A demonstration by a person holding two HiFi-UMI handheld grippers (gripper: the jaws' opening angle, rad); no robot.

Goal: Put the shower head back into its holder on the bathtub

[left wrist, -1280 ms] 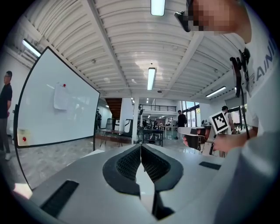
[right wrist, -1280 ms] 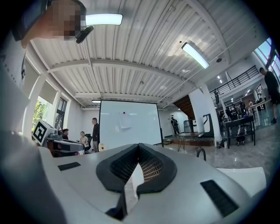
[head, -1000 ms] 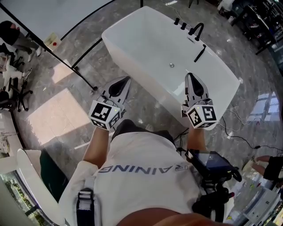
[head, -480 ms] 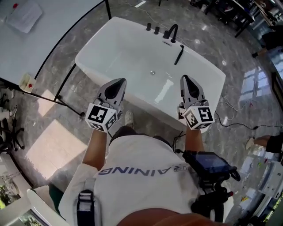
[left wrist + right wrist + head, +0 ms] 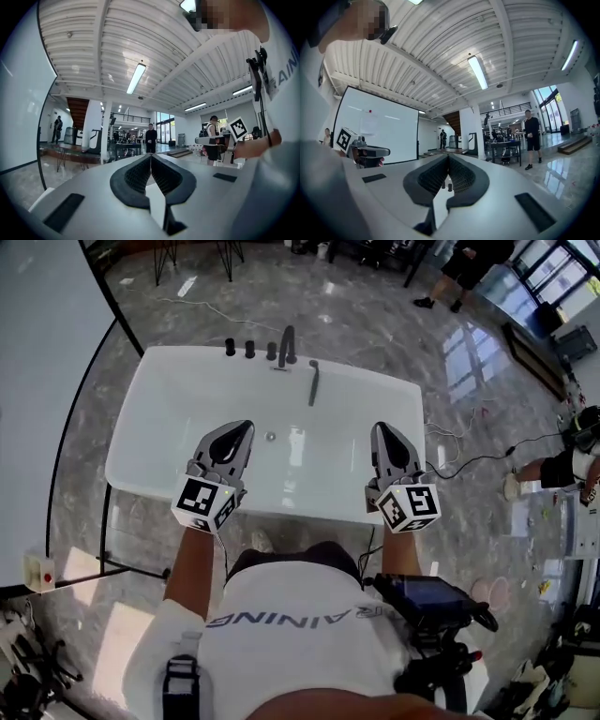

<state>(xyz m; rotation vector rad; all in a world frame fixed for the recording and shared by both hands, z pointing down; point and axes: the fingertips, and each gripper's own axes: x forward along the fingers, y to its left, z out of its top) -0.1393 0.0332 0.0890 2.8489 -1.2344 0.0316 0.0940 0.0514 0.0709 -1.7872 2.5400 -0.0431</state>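
**Q:** Where do the two claws stand over the white bathtub?

**A:** Both are held level above its near rim, well apart, pointing across the tub. The left claw has its jaws pressed together with nothing between them. The right claw is likewise closed and empty.

**Q:** And the shower head?

**A:** The black shower head lies at the far side. Its upper end is at the far rim, just right of the black spout, and its length points down the inner wall. Neither claw touches it. Whether it sits in its holder cannot be told from the head view.

**Q:** What else is on that rim?

**A:** Three black knobs stand in a row left of the spout. The drain shows on the tub floor, between the two claws.

**Q:** The surroundings?

**A:** There is a grey marble floor all round the tub, and a person stands at the far end of the hall.
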